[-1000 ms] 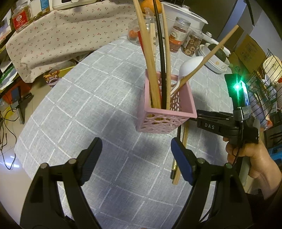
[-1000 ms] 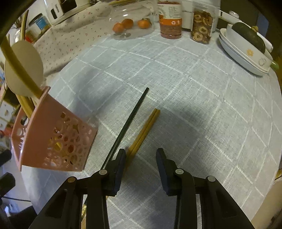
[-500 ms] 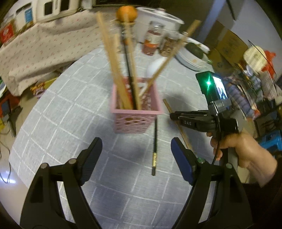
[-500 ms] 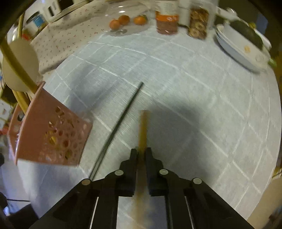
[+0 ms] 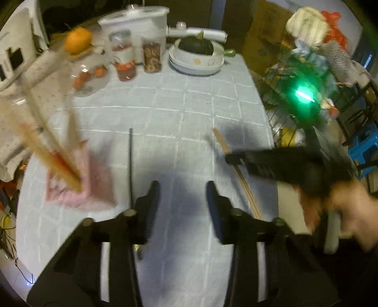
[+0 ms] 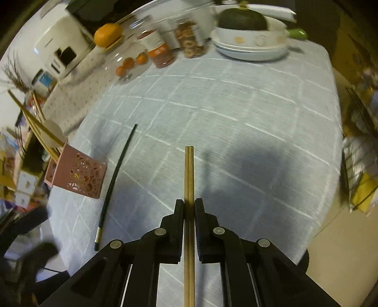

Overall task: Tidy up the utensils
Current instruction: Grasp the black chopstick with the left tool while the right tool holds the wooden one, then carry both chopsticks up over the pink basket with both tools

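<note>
While right tongs (image 6: 189,207) clamp wooden chopsticks (image 6: 189,170) | left tongs (image 5: 182,196) wide | black chopstick (image 6: 117,174) left

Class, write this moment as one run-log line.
right gripper: shut on wooden chopsticks | left gripper: open | black chopstick: on table beside pink basket

A round table under a pale blue checked tablecloth (image 6: 236,113) fills the scene, its surface crossed by dark shadows. Along the far edge sit a lidded jar of red preserve (image 6: 157,50), a jar of dried slices (image 6: 190,43), and stacked white dishes (image 6: 250,44) holding a dark green squash (image 6: 242,20). A floral-print cloth (image 6: 73,94) drapes the furniture to the left, a white appliance (image 6: 59,44) behind it. Cardboard boxes (image 5: 262,42) stand at the back right, beside a cluttered wire rack (image 5: 295,94). Room lighting is dim.
</note>
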